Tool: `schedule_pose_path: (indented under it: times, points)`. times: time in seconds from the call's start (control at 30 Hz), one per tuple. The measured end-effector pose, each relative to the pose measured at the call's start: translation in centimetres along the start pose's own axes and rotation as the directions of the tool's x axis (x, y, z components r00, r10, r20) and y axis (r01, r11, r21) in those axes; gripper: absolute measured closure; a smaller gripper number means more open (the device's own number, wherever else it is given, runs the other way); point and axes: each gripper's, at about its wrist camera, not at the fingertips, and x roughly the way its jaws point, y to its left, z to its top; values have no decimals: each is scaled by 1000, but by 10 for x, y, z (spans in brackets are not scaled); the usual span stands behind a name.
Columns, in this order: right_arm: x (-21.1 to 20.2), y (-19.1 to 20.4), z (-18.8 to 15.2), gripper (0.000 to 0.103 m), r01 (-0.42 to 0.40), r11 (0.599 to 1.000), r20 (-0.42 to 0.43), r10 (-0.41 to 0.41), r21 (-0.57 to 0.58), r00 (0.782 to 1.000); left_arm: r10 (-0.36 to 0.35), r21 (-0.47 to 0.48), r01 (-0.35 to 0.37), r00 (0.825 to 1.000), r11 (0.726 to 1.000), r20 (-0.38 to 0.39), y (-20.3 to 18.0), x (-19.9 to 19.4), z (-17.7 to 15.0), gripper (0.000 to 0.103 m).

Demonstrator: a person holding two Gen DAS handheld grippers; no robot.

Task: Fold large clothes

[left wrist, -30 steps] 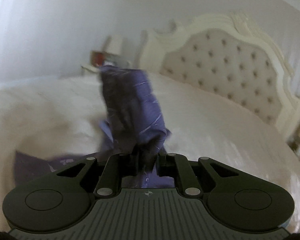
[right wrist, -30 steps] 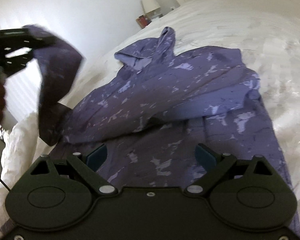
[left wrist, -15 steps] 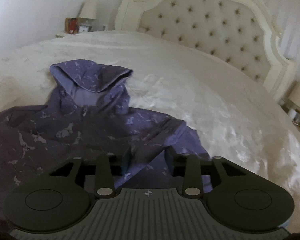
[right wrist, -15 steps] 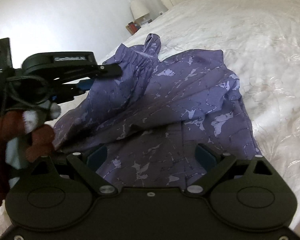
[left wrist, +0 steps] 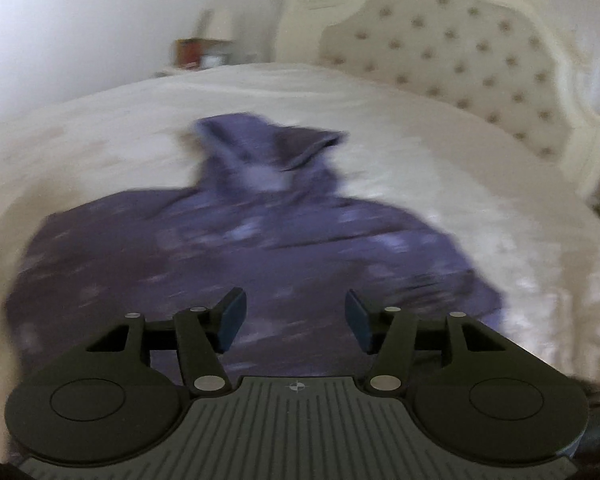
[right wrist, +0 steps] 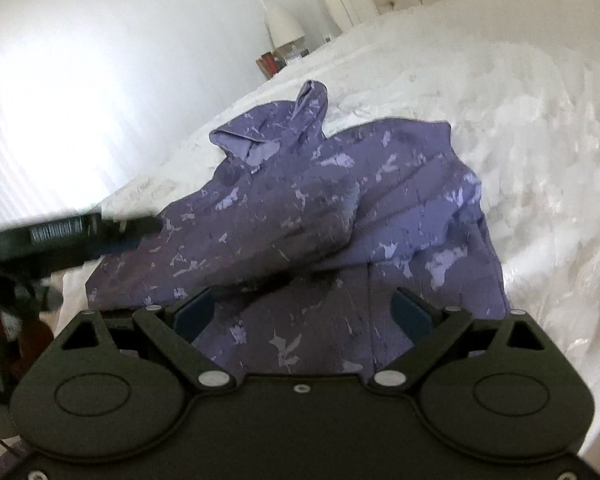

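Lamp (right wrist: 285, 26) beyond hoodie (right wrist: 340, 208); headboard (left wrist: 452, 52) behind

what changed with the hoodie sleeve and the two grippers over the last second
The left gripper carried the raised sleeve down across the purple hoodie and let it go. Its jaws have just been opening and nothing is between them now; the sleeve lies folded over the body. The right gripper stayed open and hardly moved, and the hood stayed put on the bed.

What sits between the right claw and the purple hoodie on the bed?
Nothing visible. The right claw stands open directly over the purple patterned hoodie spread on the white bedspread, with only fabric ahead; the left claw is off to its side.
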Motion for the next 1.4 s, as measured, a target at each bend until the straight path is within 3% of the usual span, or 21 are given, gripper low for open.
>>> schedule_pose_path:
  times: [0.2,0.33,0.47,0.8,0.97,1.2,1.4]
  points:
    - [-2,11,11,7,48,997,37,-46,-54,998,172,-101,-173,985,980,-23,66,2,-10,50]
    - [1,16,23,7,99,994,51,-96,-55,994,212,-130,-219,975,967,-62,96,8,-19,49]
    - [10,16,38,7,73,996,30,-71,-59,997,173,-163,-181,983,970,-67,106,12,-27,48]
    - [60,7,62,20,58,998,-67,-57,1,996,182,-126,-188,982,974,-54,102,16,-37,43]
    - [82,1,56,37,70,997,-140,-65,28,988,180,-129,-184,983,974,-45,103,14,-39,42]
    - [88,3,59,64,89,996,-164,-83,28,983,180,-127,-184,983,975,-42,101,10,-37,41]
    - [63,30,82,73,44,993,-71,-51,-105,996,166,-139,-170,985,976,-42,99,-1,-28,41]
